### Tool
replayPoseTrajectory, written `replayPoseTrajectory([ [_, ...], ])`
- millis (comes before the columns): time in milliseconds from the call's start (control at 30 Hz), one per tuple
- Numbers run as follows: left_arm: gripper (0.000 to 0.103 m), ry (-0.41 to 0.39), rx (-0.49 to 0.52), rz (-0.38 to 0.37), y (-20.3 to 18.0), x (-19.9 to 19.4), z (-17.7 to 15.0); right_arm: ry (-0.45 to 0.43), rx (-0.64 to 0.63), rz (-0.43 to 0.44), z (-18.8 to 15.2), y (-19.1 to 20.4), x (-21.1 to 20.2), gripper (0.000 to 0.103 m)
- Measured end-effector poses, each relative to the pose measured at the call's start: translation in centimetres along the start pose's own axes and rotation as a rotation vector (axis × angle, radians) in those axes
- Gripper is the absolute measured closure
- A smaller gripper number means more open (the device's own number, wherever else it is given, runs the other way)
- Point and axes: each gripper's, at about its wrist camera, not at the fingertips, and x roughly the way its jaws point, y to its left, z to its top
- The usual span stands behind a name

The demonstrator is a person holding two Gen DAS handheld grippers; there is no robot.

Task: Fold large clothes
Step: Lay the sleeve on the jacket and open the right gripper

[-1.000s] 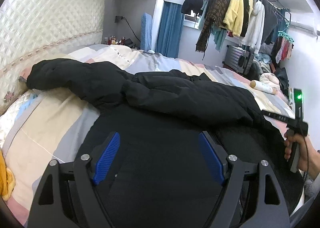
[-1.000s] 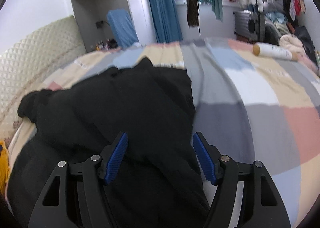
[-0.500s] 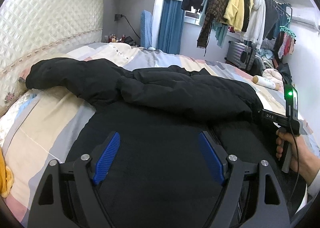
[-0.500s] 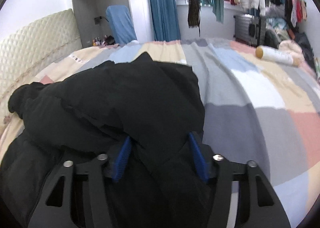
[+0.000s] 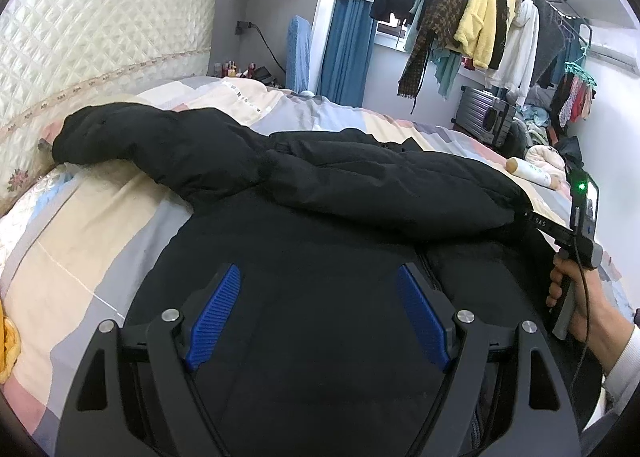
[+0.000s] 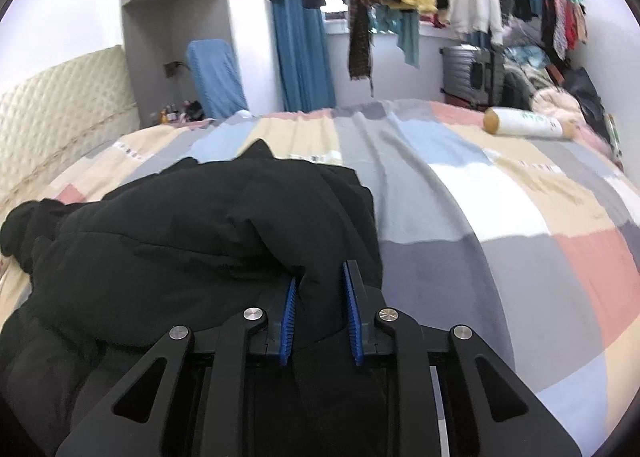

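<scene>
A large black padded jacket [image 5: 320, 225] lies spread on the bed, one sleeve stretched left toward the headboard and another part folded across its body. My left gripper [image 5: 318, 297] is open and empty, hovering just above the jacket's lower body. My right gripper [image 6: 320, 297] is shut on a fold at the jacket's right edge [image 6: 224, 233]. From the left wrist view the right gripper's body [image 5: 576, 225] shows at the jacket's right side, held in a hand.
The bed has a patchwork cover [image 6: 460, 193] and a quilted cream headboard [image 5: 92, 49]. A white cylinder with a tan end [image 6: 528, 123] lies at the far right of the bed. Hanging clothes [image 5: 476, 25], a grey suitcase [image 5: 486, 117] and a blue curtain stand behind.
My right gripper has moved onto the jacket's right edge and closed on a fold of it. The left gripper stayed open above the jacket, shifting only slightly.
</scene>
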Motion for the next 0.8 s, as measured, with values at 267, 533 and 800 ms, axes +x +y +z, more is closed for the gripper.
replayPoseTrajectory([
  [267, 0.022, -0.03, 0.013, -0.011, -0.8, -1.7, 0.2, 0.065, 0.02, 0.002, -0.5, -0.4, -1.3, 0.079],
  [533, 0.022, -0.077, 0.017, -0.045, -1.2, -3.8, 0.5, 0.05, -0.082, 0.085, -1.3, 3.6, -9.3, 0.076],
  [800, 0.022, -0.104, 0.003, -0.05, -0.7, -5.2, 0.4, -0.029, -0.127, 0.195, -4.8, 7.5, -19.0, 0.076],
])
